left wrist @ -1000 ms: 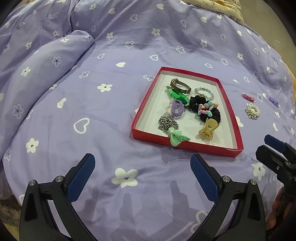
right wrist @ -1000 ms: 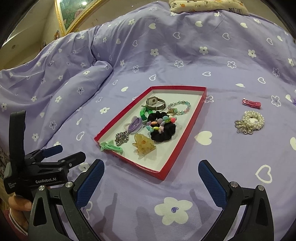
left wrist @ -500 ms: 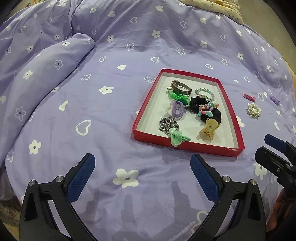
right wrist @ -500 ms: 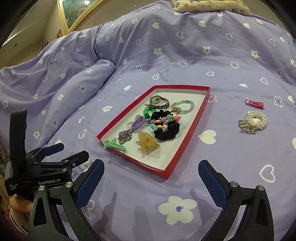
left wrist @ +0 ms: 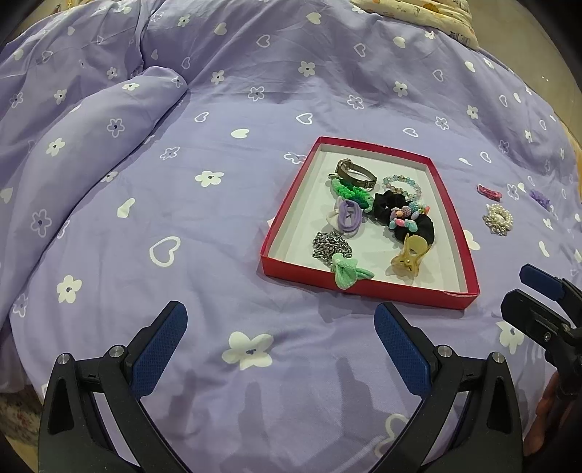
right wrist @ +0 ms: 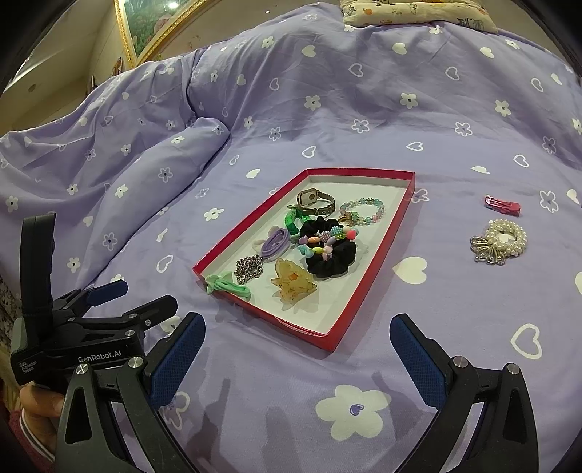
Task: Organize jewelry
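Bedspread (left wrist: 254,91) in lilac with white hearts and flowers fills both views, and on it sits your red tray (right wrist: 358,313), holding a watch (right wrist: 314,202), a black scrunchie (right wrist: 333,260), an amber claw clip (right wrist: 293,285), a silver chain (right wrist: 249,267) and a mint bow (right wrist: 227,285) draped over the near rim. Your right wrist view shows the pearl bracelet (right wrist: 503,242) and pink hair clip (right wrist: 502,206) clearly, lying on the cover well apart from the tray; only your left view catches the small purple piece (left wrist: 540,198) beyond them. The gilt picture frame (right wrist: 145,32) appears only from the right.

Your left gripper (left wrist: 280,345) and right gripper (right wrist: 298,362) both hang above the cover with jaws spread wide, holding nothing. Compared with a second ago, both have backed off slightly, so the tray sits a little farther up the frame.
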`<state>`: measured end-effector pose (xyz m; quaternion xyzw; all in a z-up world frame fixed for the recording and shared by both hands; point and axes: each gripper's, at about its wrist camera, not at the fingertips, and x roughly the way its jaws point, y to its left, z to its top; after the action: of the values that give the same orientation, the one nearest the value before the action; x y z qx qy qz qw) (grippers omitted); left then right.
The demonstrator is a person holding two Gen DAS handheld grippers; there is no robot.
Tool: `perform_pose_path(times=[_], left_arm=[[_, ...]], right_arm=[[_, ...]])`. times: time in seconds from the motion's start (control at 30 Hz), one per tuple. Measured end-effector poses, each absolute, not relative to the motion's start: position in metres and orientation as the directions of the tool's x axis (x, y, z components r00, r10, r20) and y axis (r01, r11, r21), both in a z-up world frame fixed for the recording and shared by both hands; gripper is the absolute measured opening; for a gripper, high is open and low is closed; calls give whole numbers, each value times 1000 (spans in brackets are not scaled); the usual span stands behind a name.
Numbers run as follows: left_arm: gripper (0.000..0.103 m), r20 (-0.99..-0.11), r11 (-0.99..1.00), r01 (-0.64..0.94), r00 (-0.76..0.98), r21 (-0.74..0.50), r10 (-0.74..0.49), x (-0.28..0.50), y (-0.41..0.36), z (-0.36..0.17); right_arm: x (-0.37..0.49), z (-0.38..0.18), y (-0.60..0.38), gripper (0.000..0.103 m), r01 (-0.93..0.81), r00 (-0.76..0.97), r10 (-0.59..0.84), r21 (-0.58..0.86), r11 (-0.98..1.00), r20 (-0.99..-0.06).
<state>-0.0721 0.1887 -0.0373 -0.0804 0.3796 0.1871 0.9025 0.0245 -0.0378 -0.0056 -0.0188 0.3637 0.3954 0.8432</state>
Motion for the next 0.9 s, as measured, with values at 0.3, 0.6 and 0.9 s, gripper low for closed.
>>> perform_pose_path(times=[0.3,0.6,0.9], left_arm=[[103,-715,917,-399,642,-2,278,-72,189,-37],[103,-713,917,-399,644,-3,278,-72,189,-36],[103,-703,914,-405,652,-5,285,-74,186,-30]], right_arm=[[25,-4,-38,103,-681,423,655,258,686,-626],[24,-3,-38,103,-682,424,656,258,685,-624],[24,-1,-38,102,-682,428,659,257,685,-619]])
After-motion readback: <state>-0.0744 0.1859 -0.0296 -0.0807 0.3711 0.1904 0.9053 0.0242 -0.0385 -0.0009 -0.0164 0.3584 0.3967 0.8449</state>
